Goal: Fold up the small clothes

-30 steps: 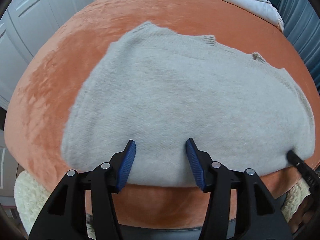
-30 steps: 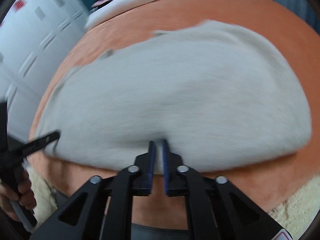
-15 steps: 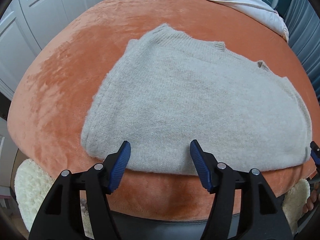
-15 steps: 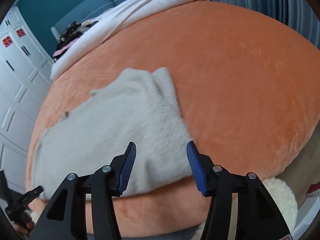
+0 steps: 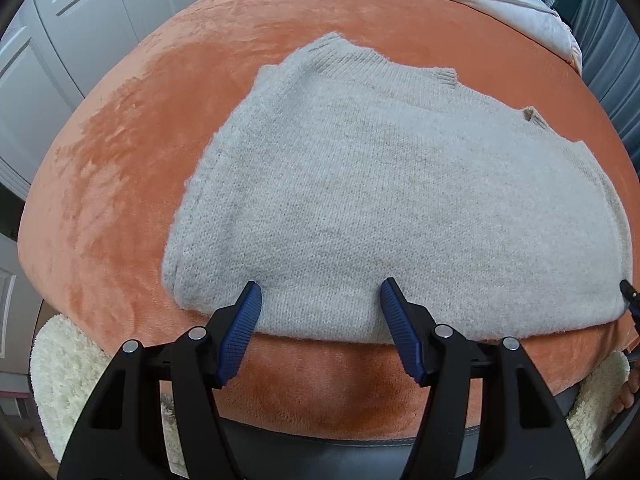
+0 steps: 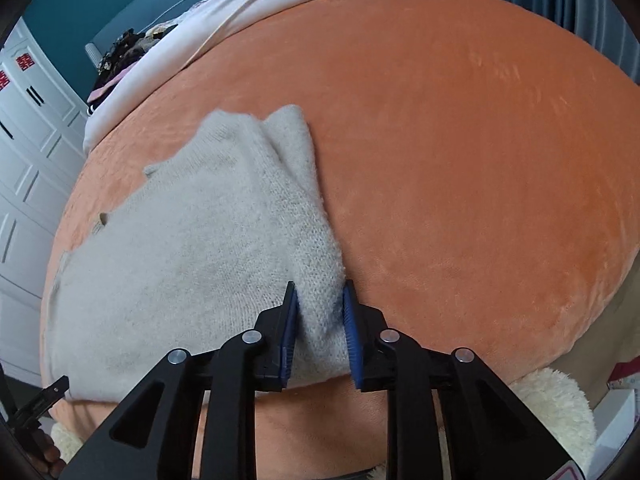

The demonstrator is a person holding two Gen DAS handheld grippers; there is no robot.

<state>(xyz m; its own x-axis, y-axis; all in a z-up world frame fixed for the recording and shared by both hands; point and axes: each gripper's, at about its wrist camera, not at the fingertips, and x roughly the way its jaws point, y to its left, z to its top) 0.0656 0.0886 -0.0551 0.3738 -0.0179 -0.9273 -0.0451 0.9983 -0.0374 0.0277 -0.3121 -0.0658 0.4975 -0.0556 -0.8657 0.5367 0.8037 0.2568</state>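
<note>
The sweater's (image 6: 192,248) right near corner is pinched by the right gripper (image 6: 320,320); the left gripper (image 5: 320,312) is held spread over its near edge.

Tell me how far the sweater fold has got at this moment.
Partly done: the grey sweater lies flat on the orange blanket, its sleeves apparently tucked in. In hand: the right gripper is closing on the near right corner of the hem, while the left gripper hangs open over the near edge. The final fold is not yet made.
</note>
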